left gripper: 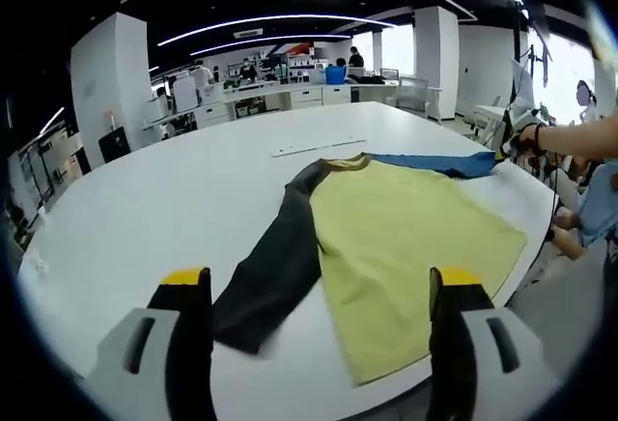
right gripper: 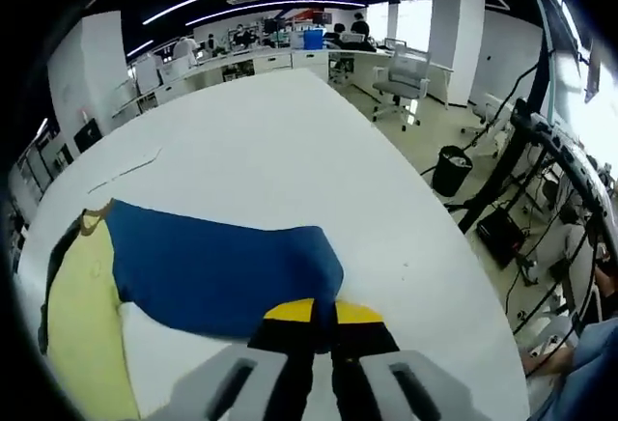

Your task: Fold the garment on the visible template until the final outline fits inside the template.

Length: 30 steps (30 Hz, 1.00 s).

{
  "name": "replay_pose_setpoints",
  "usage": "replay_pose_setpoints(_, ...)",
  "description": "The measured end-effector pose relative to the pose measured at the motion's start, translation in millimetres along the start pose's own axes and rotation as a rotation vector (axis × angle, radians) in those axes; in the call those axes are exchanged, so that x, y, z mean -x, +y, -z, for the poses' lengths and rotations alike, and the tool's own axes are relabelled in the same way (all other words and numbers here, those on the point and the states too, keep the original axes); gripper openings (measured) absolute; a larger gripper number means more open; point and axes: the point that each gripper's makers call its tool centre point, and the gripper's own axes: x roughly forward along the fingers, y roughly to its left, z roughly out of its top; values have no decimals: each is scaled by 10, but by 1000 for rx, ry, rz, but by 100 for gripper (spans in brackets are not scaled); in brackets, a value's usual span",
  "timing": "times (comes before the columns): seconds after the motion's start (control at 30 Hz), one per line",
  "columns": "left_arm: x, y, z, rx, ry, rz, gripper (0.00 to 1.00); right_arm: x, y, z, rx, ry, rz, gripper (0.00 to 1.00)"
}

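While the garment (left gripper: 406, 238) lies spread flat on the white worktop (left gripper: 193, 199), near its edge, the blue sleeve (right gripper: 222, 271) is pinched at its cuff by the right tongs (right gripper: 323, 313), whose yellow-tipped jaws are closed together on the fabric. In the left gripper view that sleeve is seen stretched away from the yellow body toward the far side, where a hand is seen at its end; it is judged to be held taut so that it can be carried across the body as a first fold. The left tongs (left gripper: 319, 291) are held wide apart above the near edge, nothing between them, with the dark sleeve (left gripper: 270, 271) lying slack just beyond the left jaw; they appear to be poised for that sleeve. A thin pale strip (left gripper: 319, 147) lies on the worktop beyond the collar. No template outline can be made out, so fit cannot be judged; folding is reckoned barely begun.
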Motion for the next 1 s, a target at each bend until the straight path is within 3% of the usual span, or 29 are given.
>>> replay_pose_setpoints(0.17, 10, 2, -19, 3, -7, -3, 92, -41, -46, -113, 1, -2, -7, 1)
replay_pose_setpoints(0.47, 52, 65, 2, 22, -4, -22, 94, -34, -19, -68, -34, 30, -24, 1)
replay_pose_setpoints(1.0, 106, 91, -38, 38, -23, -27, 98, 70, 361, -302, -7, 2, -100, 1)
